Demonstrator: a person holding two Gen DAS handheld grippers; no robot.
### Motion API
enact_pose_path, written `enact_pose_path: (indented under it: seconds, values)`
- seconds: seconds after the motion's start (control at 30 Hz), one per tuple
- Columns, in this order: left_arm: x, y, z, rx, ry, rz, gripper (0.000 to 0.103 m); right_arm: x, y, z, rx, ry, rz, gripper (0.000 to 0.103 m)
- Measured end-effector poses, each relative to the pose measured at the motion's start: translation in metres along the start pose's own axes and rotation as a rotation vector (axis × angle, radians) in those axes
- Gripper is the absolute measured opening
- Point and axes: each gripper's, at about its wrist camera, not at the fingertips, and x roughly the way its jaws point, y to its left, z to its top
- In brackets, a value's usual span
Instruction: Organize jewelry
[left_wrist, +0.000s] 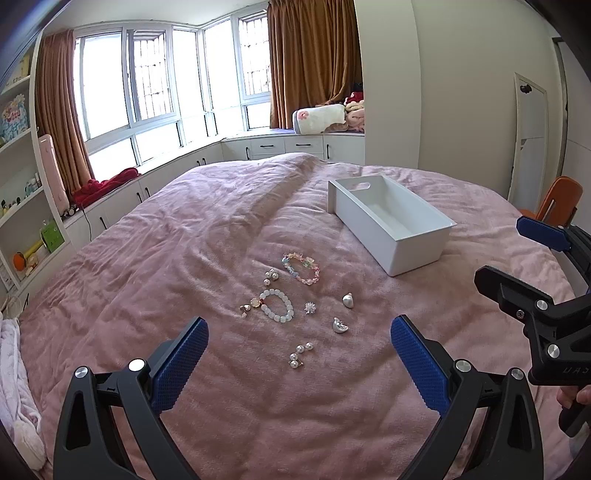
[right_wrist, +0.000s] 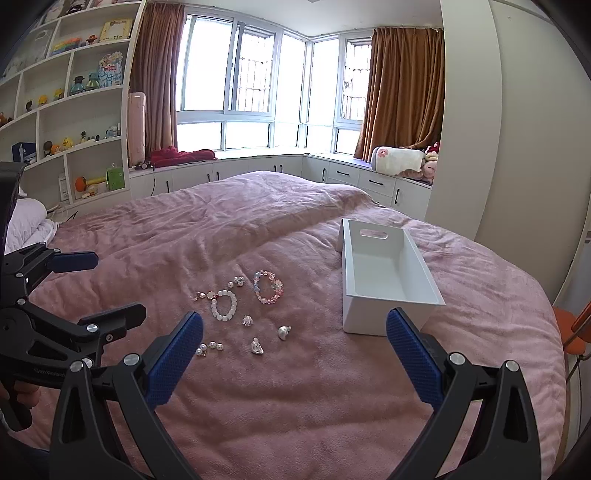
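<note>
Both grippers hover above the near edge of the bed (left_wrist: 184, 229), side by side and well apart from the jewelry. The left gripper (left_wrist: 299, 343) has its jaws spread wide and holds nothing. The right gripper (right_wrist: 294, 334) is likewise spread wide and empty. This open, raised stance fits an approach step: no piece has been gripped, so the task appears to be at its start.

The jewelry lies loose on the pink blanket near the middle of the bed, toward the near edge:
- a pastel bracelet (left_wrist: 302, 268) farthest from the grippers
- a white bracelet (left_wrist: 277, 305) with a charm at its left side
- a pearl cluster (left_wrist: 270, 276) just beside both bracelets
- a star stud (left_wrist: 309, 307)
- two silver shells (left_wrist: 340, 325), near each other but apart
- a pearl earring (left_wrist: 300, 355) nearest the left gripper

The pieces are spread without overlap, which leaves room for the jaws around each one.

The white bin (left_wrist: 402, 236) stands upright toward the right edge of the bed, empty, with a handle slot in its far wall. Its place beside the jewelry suggests it is the destination; the right gripper sits nearer to it.

The soft blanket may let small pieces sink, so a low, close grip is likely needed
</note>
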Motion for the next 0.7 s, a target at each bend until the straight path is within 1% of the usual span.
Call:
enact_pose_path:
  seconds: [0.7]
  values:
    - [0.0011, -0.0031, 0.0004, 0.001, 0.001, 0.001, 0.100, 0.0020, 0.0014, 0.0006, -0.004, 0.009, 0.013, 0.098]
